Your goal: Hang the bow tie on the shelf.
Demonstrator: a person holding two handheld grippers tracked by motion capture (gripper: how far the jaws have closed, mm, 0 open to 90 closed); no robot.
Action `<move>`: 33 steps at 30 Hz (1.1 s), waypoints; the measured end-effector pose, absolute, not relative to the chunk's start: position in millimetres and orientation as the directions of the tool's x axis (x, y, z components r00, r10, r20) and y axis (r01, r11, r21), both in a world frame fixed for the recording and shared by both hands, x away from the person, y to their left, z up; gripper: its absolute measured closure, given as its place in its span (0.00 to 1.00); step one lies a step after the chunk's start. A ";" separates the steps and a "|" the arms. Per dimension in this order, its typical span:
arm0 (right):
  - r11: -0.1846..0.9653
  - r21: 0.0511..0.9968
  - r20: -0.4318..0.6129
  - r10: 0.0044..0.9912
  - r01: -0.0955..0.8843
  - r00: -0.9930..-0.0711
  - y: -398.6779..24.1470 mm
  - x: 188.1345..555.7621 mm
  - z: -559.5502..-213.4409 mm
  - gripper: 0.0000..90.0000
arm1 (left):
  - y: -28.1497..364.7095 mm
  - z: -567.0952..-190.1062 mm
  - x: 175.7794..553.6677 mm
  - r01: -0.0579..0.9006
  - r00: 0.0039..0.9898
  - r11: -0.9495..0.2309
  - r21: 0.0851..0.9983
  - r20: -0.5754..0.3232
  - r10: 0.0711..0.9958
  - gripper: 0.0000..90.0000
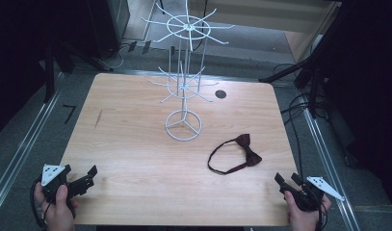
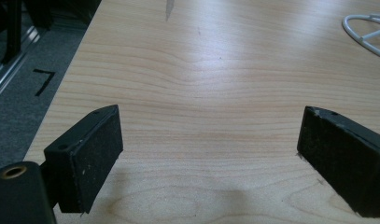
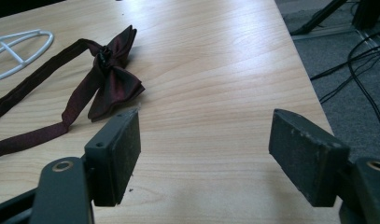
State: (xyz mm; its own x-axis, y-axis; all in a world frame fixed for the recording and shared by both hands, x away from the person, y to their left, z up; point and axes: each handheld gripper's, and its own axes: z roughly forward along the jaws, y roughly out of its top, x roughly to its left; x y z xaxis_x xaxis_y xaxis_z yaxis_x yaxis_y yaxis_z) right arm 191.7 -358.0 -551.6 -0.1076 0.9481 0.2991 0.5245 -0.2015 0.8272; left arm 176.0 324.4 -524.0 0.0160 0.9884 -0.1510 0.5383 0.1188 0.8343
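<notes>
1. So far nothing is picked up: the dark red bow tie [image 1: 245,153] lies flat on the wooden table [image 1: 136,159], in its near right part, its strap looped out to the left.
2. Behind it, well apart near the table's middle, stands the white wire rack [image 1: 184,82], all of its hooks bare. Judging by this, hanging the tie there is the likely job, and it is wholly undone.
3. Nearest the tie is the right gripper [image 1: 286,181], at the near right edge; its jaws stand wide with only bare wood between them, and the bow sits just ahead and to one side in the right gripper view.
4. Over at the near left corner, the left gripper [image 1: 90,174] also gapes wide and holds nothing.
5. Left to do: reach, grasp, lift, hang.
</notes>
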 end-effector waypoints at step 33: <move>-0.056 0.783 0.210 0.961 0.620 -0.177 -304.8 242.8 -508.8 0.28 | 323.5 -524.1 176.9 0.545 0.041 0.112 0.831 -0.159 0.986 0.08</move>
